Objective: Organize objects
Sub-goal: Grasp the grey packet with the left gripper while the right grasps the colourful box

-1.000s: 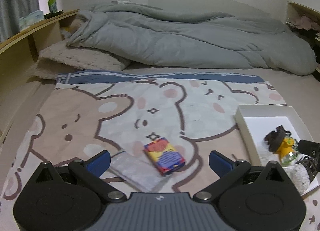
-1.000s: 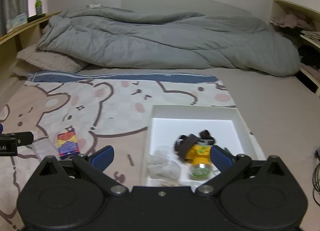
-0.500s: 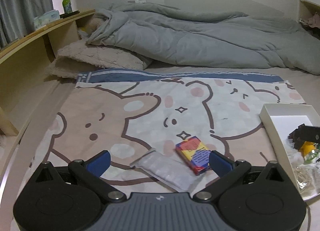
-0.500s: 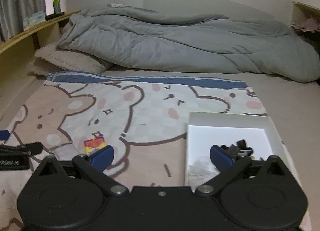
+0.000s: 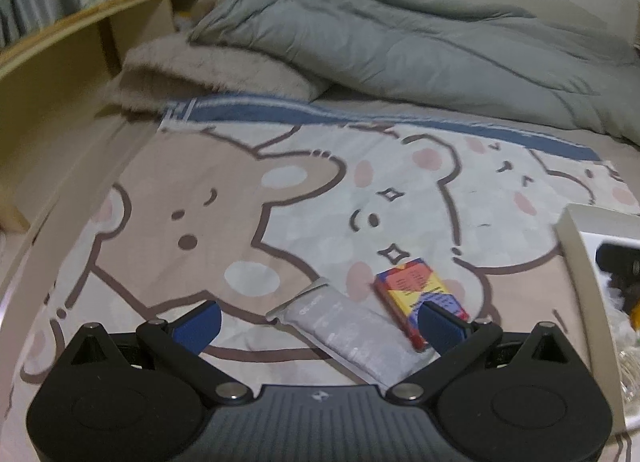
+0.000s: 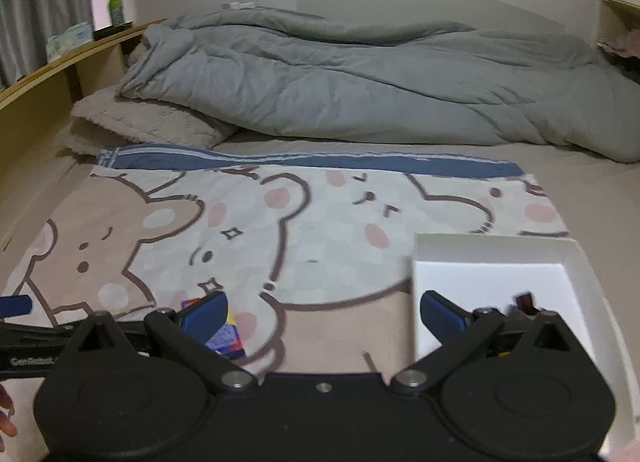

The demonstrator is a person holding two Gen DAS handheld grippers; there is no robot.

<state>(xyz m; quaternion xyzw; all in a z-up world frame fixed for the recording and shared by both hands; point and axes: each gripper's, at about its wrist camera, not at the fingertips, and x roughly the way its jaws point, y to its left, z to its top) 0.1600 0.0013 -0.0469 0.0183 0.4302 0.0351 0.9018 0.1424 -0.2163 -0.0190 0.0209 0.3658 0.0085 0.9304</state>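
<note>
- Now our left tongs (image 5: 320, 320) gape wide, empty, above the silver pouch (image 5: 348, 332)
- We risk snagging the card box (image 5: 420, 302) alongside
- Right tongs (image 6: 322, 312) gape empty too

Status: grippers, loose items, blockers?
Left gripper open, right gripper open, both empty. Colourful box and silver packet on blanket, outside white tray. No blockers.

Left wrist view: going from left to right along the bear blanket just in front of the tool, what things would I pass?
Silver packet → colourful small box → white tray at the right edge.
</note>
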